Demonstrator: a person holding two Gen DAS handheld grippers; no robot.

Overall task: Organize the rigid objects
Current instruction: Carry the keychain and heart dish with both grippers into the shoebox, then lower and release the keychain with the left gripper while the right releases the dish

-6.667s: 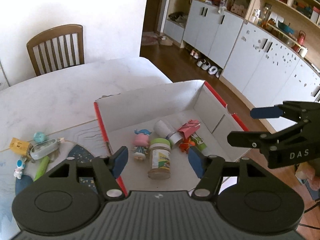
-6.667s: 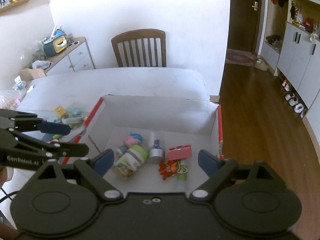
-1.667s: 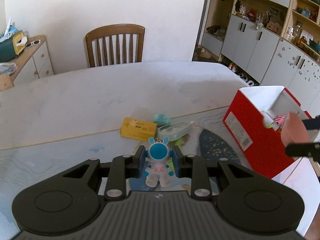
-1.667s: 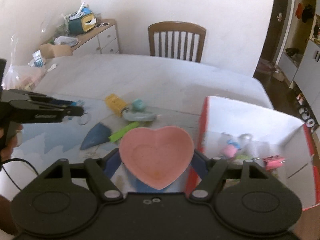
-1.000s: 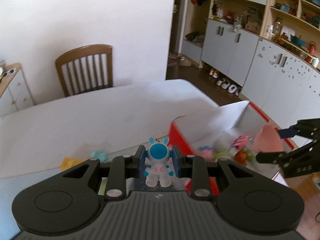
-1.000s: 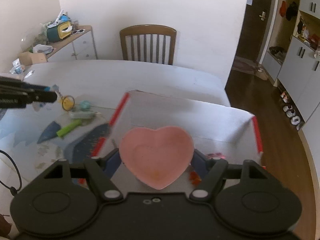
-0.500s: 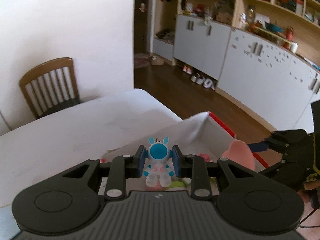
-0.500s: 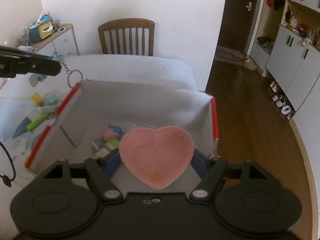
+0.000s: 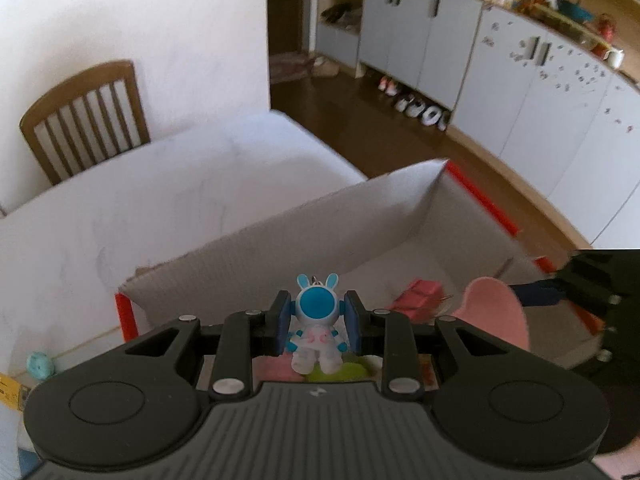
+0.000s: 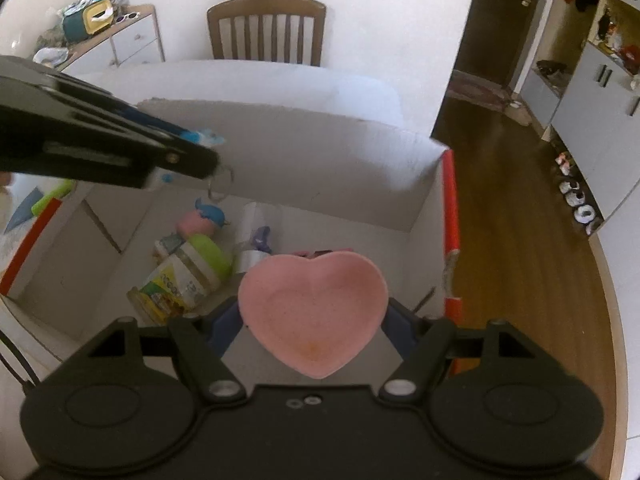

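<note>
My left gripper (image 9: 318,326) is shut on a small white and blue bunny astronaut keychain (image 9: 317,334) and holds it above the open red and white cardboard box (image 9: 304,224). It also shows in the right wrist view (image 10: 200,148), with the key ring hanging over the box's far left part. My right gripper (image 10: 314,320) is shut on a pink heart-shaped dish (image 10: 313,310) above the box's near right part (image 10: 450,216). The dish also shows in the left wrist view (image 9: 498,314).
In the box lie a green-lidded jar (image 10: 180,276), a pink and blue figure (image 10: 202,220), a clear bottle (image 10: 250,236) and a pink clip (image 9: 418,294). A teal ball (image 9: 40,364) and yellow pack (image 9: 8,394) lie on the table. A wooden chair (image 10: 266,30) stands behind.
Both grippers have moved over the box with their loads. The left gripper now reaches across the box in the right wrist view. The dish sits lower, closer to the box's contents.
</note>
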